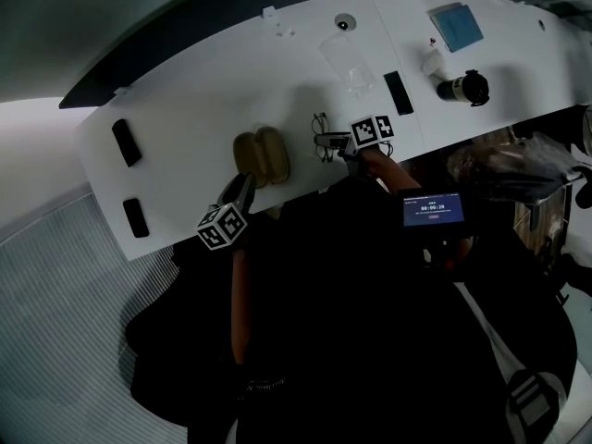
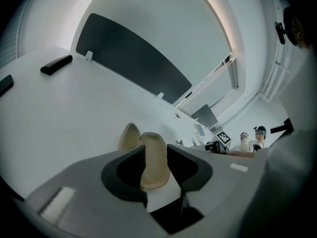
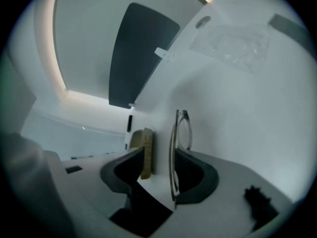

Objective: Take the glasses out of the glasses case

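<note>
The white, long curved surface carries the open tan, oval clamshell glasses case close to its near edge, about midway along it. Both halves of the case lie side by side, hollow sides up.

Left tool: the jaws are closed on the near end of one case half. In the left gripper view the tan shell fills the gap of the tool, with both pads against its sides.

Right tool: the jaws stand spread apart – not clamped on anything. The dark, thin-framed glasses lie outside the case, just beside it toward the right end of the surface and near the same edge. In the right gripper view the glasses sit between the jaws of the tool, close to the inner face of the jaw at picture right; contact with that pad cannot be confirmed. The case shows beyond the other jaw.

Two flat black bars lie at the left end of the surface.
</note>
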Demonstrator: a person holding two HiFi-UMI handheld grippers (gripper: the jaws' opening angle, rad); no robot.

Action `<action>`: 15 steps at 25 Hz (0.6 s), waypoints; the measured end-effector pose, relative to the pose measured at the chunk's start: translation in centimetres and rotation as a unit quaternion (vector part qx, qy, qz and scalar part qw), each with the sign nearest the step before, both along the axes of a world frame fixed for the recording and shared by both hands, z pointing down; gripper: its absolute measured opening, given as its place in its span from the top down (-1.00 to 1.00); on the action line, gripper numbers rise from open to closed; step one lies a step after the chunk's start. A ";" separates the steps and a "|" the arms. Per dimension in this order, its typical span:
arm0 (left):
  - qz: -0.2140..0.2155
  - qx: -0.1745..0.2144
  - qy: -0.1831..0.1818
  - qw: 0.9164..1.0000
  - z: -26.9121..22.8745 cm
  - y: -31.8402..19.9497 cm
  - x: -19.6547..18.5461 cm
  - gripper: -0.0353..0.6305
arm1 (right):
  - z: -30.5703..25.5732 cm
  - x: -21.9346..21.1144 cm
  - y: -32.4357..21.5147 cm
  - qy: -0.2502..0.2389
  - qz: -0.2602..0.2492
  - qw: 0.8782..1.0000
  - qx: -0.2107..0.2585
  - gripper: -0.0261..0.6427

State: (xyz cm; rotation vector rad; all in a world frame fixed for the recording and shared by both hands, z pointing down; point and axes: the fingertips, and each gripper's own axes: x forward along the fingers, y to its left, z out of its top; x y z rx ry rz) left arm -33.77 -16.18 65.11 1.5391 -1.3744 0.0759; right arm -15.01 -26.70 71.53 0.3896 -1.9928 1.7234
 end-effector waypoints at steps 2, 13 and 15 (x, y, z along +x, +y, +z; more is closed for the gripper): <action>0.002 0.000 -0.002 1.000 0.0 0.0 0.0 0.46 | 1.3 0.4 0.0 0.074 -0.063 0.994 0.058 0.36; 0.006 -0.010 -0.019 1.000 -0.1 0.3 0.4 0.47 | 3.8 3.2 -2.7 0.263 -0.111 0.945 0.163 0.22; 0.004 -0.010 -0.018 1.000 -0.2 0.4 0.4 0.47 | 2.5 3.1 -4.0 0.237 -0.067 0.953 0.177 0.22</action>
